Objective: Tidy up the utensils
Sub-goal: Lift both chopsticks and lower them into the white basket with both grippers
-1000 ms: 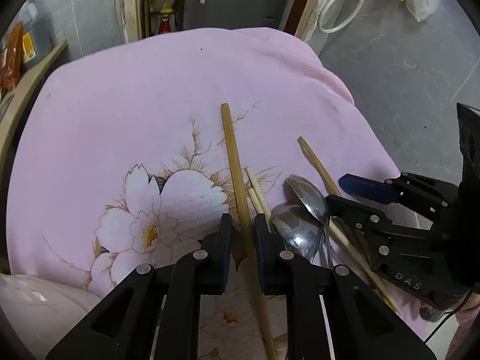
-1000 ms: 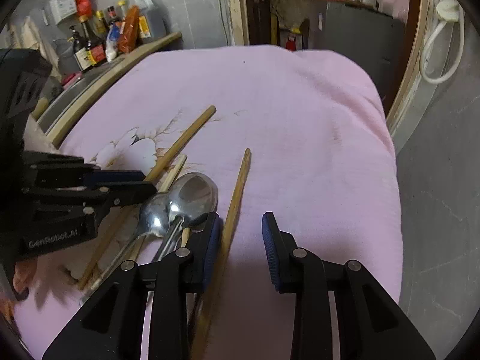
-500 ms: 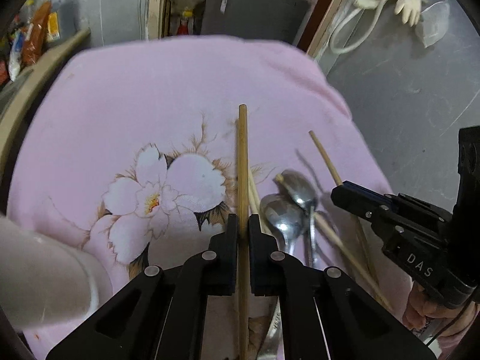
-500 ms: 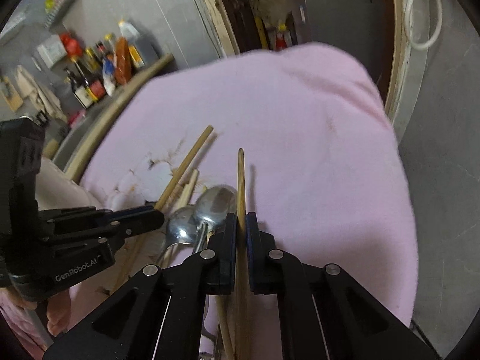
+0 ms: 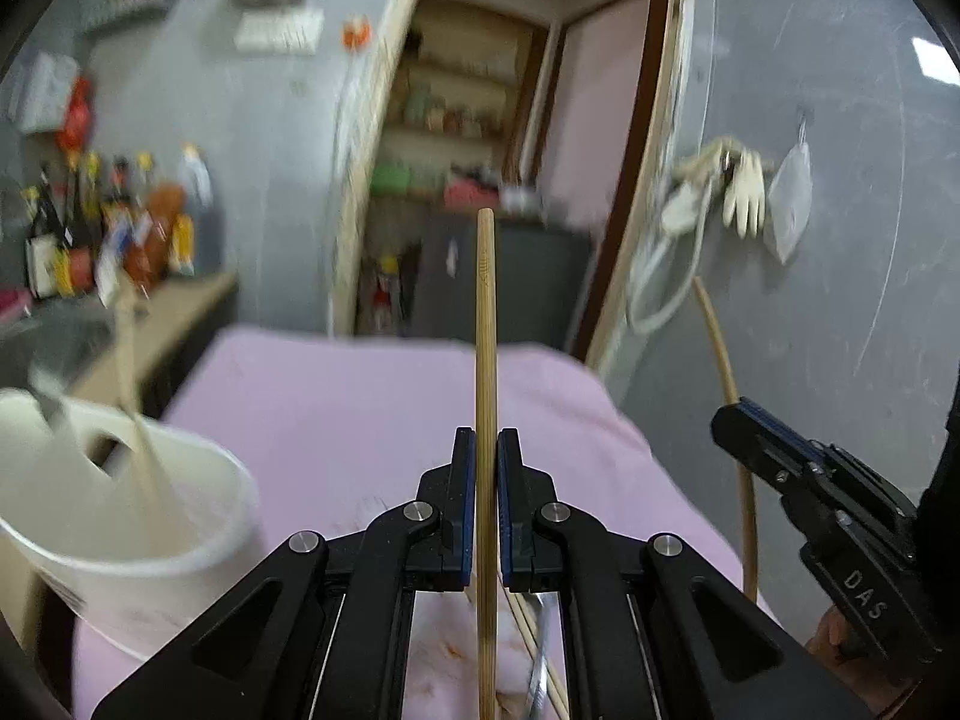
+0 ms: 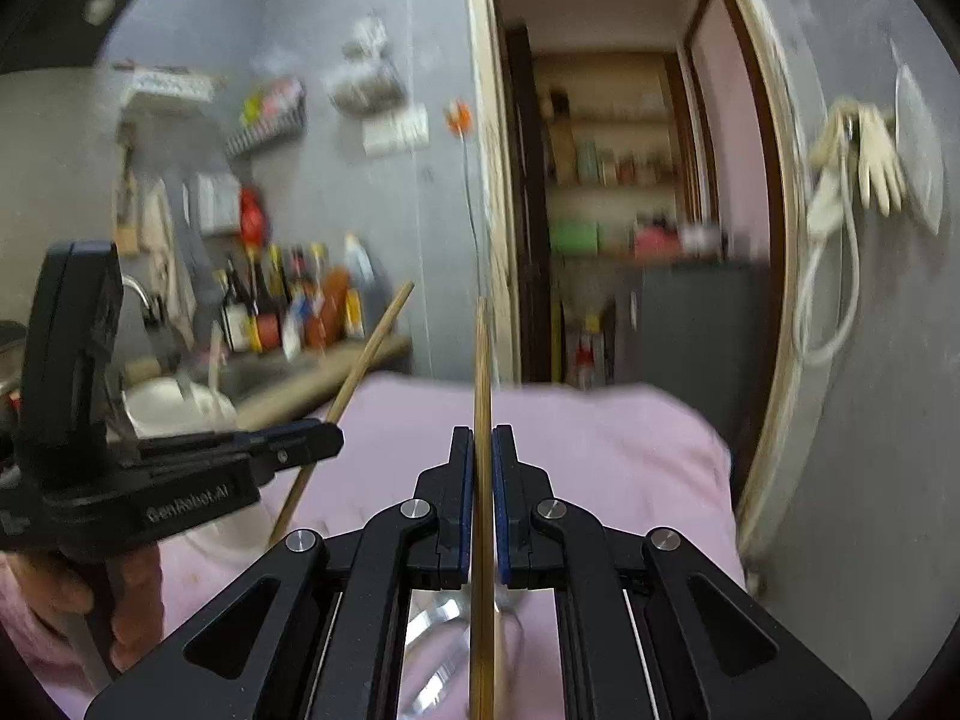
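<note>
My left gripper is shut on a wooden chopstick that stands upright above the pink cloth. My right gripper is shut on a second chopstick, also held upright. Each gripper shows in the other view: the right one with its chopstick, the left one with its chopstick. A white holder cup stands at the left and holds utensils. Metal spoons and more chopsticks lie on the cloth below the grippers.
A counter with sauce bottles and a sink lies to the left. An open doorway with shelves is behind the table. Gloves and a hose hang on the grey wall at the right.
Both grippers closed on their chopsticks and lifted them off the cloth, tilting up to point at the room. The white cup has come into the left view.
</note>
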Motion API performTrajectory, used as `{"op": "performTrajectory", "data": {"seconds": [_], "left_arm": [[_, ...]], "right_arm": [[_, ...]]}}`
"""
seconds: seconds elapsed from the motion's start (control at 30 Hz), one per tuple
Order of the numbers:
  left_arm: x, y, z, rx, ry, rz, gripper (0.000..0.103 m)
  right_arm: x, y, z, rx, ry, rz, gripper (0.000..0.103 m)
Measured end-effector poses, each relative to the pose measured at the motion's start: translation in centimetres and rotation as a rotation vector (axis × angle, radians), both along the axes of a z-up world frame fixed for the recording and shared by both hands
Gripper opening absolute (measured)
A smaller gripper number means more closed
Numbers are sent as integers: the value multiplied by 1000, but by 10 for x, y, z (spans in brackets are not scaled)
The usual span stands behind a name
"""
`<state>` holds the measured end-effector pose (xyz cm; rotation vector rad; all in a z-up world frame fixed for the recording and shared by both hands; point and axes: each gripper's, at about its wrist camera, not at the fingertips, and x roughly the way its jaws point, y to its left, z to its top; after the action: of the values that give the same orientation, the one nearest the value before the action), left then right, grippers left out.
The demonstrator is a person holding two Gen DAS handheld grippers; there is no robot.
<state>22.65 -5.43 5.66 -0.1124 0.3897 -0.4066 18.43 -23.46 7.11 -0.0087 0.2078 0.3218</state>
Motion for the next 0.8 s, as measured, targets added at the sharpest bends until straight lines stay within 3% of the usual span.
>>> {"op": "performTrajectory", "data": {"seconds": [0.23, 0.4, 0.6, 0.8], "left_arm": [[-20, 38, 46, -41, -247, 125, 4], [-28, 78, 69, -81, -346, 198, 4], [-28, 135, 85, -138, -406, 314, 4], [-8, 193, 89, -231, -385, 420, 4]], "right_arm": [[-14, 37, 38, 94, -257, 44, 4], [-6, 67, 61, 211, -353, 98, 4], [14, 106, 74, 298, -374, 161, 4], [36, 136, 69, 351, -336, 171, 4]]}}
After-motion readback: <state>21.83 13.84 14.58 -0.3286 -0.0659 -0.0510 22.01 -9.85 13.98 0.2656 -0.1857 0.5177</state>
